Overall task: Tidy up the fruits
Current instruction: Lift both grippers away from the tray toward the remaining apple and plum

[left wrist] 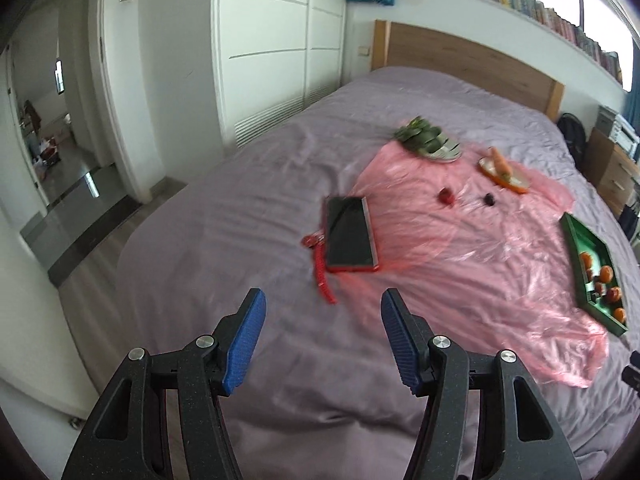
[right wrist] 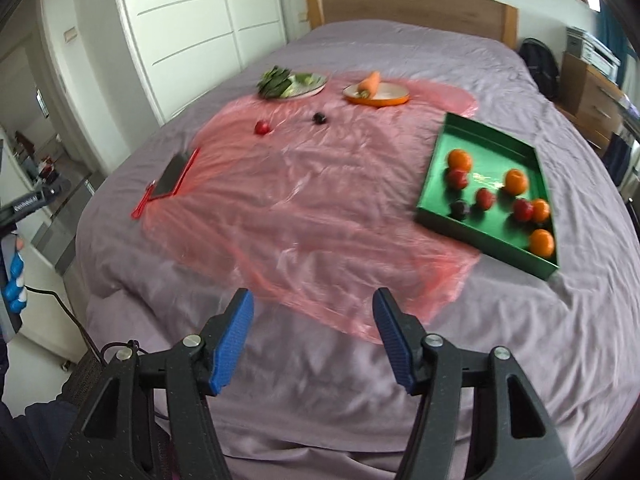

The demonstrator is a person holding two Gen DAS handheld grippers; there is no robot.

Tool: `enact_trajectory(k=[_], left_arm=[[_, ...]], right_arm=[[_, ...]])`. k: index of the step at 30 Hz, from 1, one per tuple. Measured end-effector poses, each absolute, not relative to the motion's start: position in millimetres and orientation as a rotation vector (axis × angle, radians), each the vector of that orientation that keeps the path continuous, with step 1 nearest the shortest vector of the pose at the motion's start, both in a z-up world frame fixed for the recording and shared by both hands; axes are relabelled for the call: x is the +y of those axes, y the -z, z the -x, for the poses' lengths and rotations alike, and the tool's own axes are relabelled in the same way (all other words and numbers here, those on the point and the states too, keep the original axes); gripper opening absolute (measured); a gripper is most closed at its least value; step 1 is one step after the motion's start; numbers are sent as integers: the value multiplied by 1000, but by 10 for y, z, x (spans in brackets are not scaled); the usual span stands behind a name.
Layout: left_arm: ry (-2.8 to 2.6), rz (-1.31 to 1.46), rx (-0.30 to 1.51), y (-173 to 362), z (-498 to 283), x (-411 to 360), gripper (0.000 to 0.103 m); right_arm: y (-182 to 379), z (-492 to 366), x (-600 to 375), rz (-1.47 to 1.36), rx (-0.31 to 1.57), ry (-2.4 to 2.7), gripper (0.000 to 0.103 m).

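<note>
A green tray (right wrist: 444,136) on the right of the bed holds several oranges, red fruits and one dark fruit; it also shows in the left wrist view (left wrist: 570,236). A loose red fruit (right wrist: 262,127) (left wrist: 447,196) and a loose dark fruit (right wrist: 319,118) (left wrist: 489,199) lie on the pink plastic sheet (right wrist: 320,208), far from both grippers. My left gripper (left wrist: 322,300) is open and empty above the purple bedcover. My right gripper (right wrist: 312,300) is open and empty over the sheet's near edge.
A plate of greens (right wrist: 294,83) and an orange dish with a carrot (right wrist: 376,92) sit at the back of the sheet. A phone in a red case (left wrist: 350,234) with a red strap lies at the sheet's left. Wardrobe left, headboard behind, wooden drawers right.
</note>
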State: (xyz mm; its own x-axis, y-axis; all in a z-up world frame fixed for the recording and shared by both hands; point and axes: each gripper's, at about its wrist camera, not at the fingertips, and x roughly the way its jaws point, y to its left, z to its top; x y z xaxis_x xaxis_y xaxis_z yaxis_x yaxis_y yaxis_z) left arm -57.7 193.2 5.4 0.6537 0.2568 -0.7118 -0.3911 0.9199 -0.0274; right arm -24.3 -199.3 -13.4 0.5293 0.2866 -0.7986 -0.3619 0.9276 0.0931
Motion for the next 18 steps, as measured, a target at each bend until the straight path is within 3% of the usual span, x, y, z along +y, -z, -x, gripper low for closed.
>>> enact_trajectory(k=[8, 18], left_arm=[[-371, 237, 810, 130, 300, 1985, 54], [-299, 243, 865, 285, -791, 1695, 54]], right_arm=[[201, 1, -1601, 149, 956, -490, 103], [305, -942, -1349, 163, 904, -574, 103]])
